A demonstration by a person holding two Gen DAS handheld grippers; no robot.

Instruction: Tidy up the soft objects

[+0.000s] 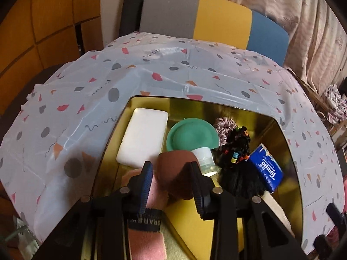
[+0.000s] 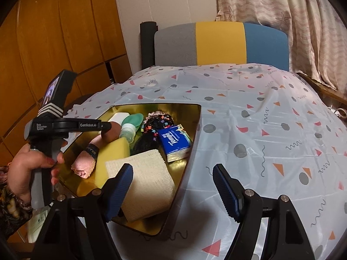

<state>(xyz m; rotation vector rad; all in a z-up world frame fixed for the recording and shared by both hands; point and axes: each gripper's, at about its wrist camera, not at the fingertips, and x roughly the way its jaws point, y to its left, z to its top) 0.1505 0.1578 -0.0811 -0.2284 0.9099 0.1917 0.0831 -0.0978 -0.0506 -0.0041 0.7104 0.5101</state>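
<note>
1. Fingers of the right gripper (image 2: 173, 186), black with blue ribbed pads, stand wide apart with nothing between them; one hangs over the near end of the gold-lined tray (image 2: 195, 134), the other over the patterned white tablecloth (image 2: 271, 112).
2. Under that gripper a rolled beige woven cloth (image 2: 147, 186) lies in the tray's near corner.
3. Beside it sit a yellow sponge block (image 2: 112, 151) and a rolled pink towel with a black band (image 2: 86, 162).
4. The left gripper (image 1: 171, 173), held by a person's hand (image 2: 28, 171), has its jaws either side of a brown rounded pad (image 1: 176, 169); whether the pads press on it cannot be told.
5. Farther in lie a small clear bottle (image 1: 205, 159), a green round silicone piece (image 1: 190, 135), a white rectangular block (image 1: 144, 137), black hair ties with coloured beads (image 1: 236, 149), a pink scrunchie (image 1: 224, 127) and a blue tissue pack (image 1: 267, 170).
6. Beyond the table stands a grey, yellow and blue chair back (image 2: 221, 43).
</note>
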